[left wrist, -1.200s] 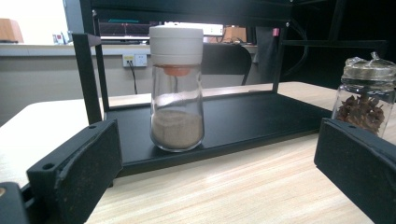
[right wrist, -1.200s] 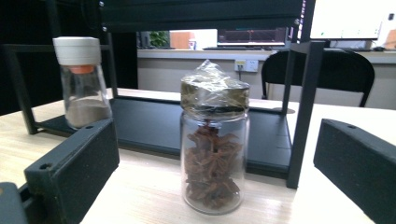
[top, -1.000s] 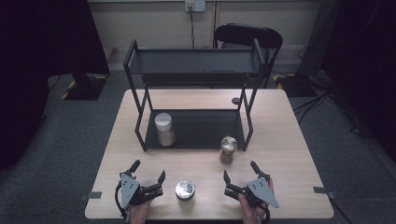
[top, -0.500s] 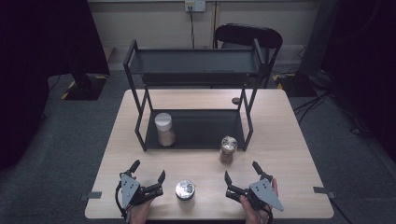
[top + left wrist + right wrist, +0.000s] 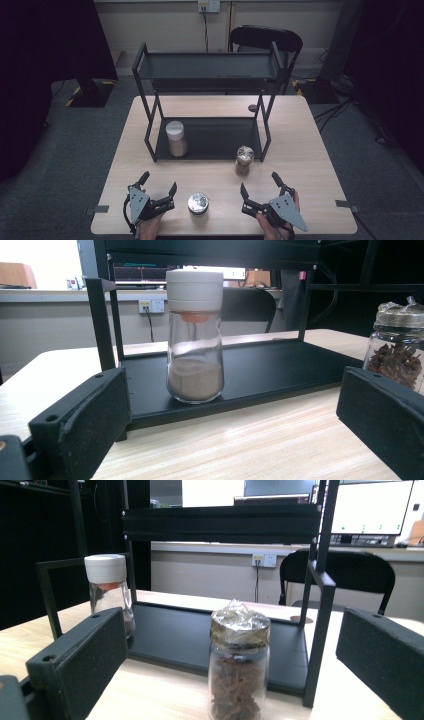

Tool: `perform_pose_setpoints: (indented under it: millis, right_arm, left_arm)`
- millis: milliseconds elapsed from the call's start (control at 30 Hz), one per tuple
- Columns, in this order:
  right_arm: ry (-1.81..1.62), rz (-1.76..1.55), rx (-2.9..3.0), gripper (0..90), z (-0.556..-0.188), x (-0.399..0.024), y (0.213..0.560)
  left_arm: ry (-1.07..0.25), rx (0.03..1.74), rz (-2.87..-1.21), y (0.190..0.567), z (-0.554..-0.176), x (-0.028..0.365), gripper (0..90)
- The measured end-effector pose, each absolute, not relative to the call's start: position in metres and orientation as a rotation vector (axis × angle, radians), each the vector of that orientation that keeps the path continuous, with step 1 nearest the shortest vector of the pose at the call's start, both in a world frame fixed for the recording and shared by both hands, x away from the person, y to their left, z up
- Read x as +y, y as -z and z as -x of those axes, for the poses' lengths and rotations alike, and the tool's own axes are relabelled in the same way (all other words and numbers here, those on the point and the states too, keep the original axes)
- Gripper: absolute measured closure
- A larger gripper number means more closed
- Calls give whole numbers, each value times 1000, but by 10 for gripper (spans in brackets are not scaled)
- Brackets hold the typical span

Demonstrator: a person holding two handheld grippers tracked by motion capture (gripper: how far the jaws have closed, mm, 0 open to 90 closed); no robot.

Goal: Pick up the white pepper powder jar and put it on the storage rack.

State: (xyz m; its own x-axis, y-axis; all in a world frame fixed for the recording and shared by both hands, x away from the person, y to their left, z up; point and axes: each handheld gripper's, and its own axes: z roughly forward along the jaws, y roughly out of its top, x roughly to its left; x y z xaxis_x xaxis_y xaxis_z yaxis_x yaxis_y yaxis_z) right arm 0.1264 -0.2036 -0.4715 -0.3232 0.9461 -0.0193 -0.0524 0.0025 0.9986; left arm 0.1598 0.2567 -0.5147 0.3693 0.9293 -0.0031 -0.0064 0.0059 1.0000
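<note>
A: Where did everything sit on the table [image 5: 310, 150]?

B: Seen from the high view, the left gripper [image 5: 159, 195] was at 7 o'clock and the right gripper [image 5: 259, 187] at 5 o'clock, both near the front edge. Both sets of jaws were spread wide w/ nothing between them. A small foil-topped jar [image 5: 198, 203] stood between the two grippers at 6 o'clock, apart from each.

A: And the other jars?

B: A foil-capped jar of brown spice [image 5: 244, 160] stood just in front of the black rack [image 5: 210, 90], at 1 o'clock from the right gripper. A white-lidded jar of powder [image 5: 176, 138] stood on the rack's bottom shelf, at 12 o'clock from the left gripper.

A: What could have gone wrong?

B: The spice jar stood just beside the rack's front right leg, so a wide jaw could have struck the post and tipped the jar. The foil cap probably wasn't a firm seal, though it was too blurry to be sure; a high grip might have crushed it. Reaching under the top shelf for the powder jar risked knocking the frame.
</note>
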Motion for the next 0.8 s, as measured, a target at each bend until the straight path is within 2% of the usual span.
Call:
perform_pose_setpoints:
  millis: [800]
  right_arm:
    - [-1567, -880, 1507, 0, -118, -190, 454]
  left_arm:
    - [-927, 919, -1355, 515, -160, 257, 0]
